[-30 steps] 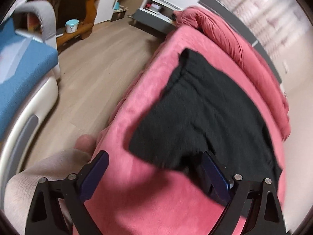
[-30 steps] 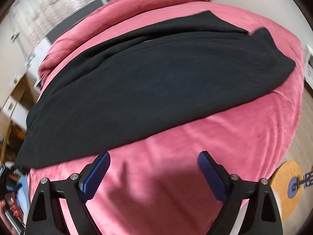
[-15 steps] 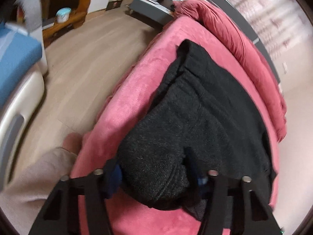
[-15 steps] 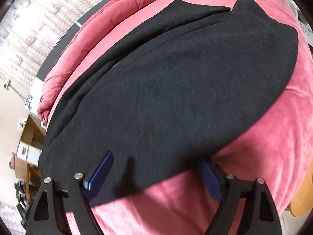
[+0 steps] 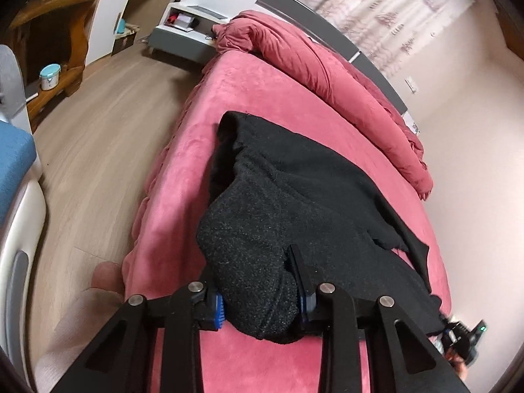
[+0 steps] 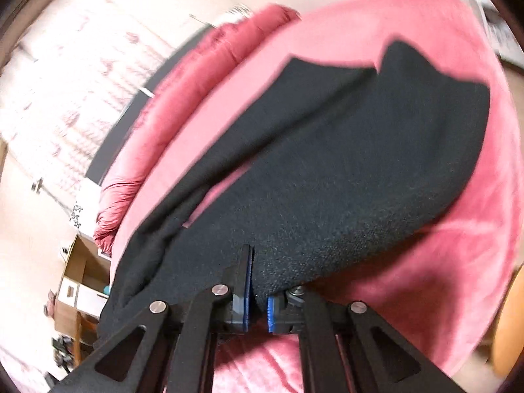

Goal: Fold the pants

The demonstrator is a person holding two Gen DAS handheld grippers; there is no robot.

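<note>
Black pants lie spread on a pink bed. My left gripper is shut on a thick bunch of the pants' near edge, at the bed's left side. My right gripper is shut on the near edge of the pants further along and lifts the cloth a little off the pink bed. The pants stretch between both grippers. The right gripper also shows at the left wrist view's lower right corner.
A rolled pink duvet lies along the bed's far side by the headboard. A nightstand, wooden floor, a wooden desk and a blue chair are left of the bed. Cardboard boxes stand beyond it.
Both grippers moved onto the near edge of the pants and closed on it. The cloth now bunches in the jaws and is lifted slightly.
</note>
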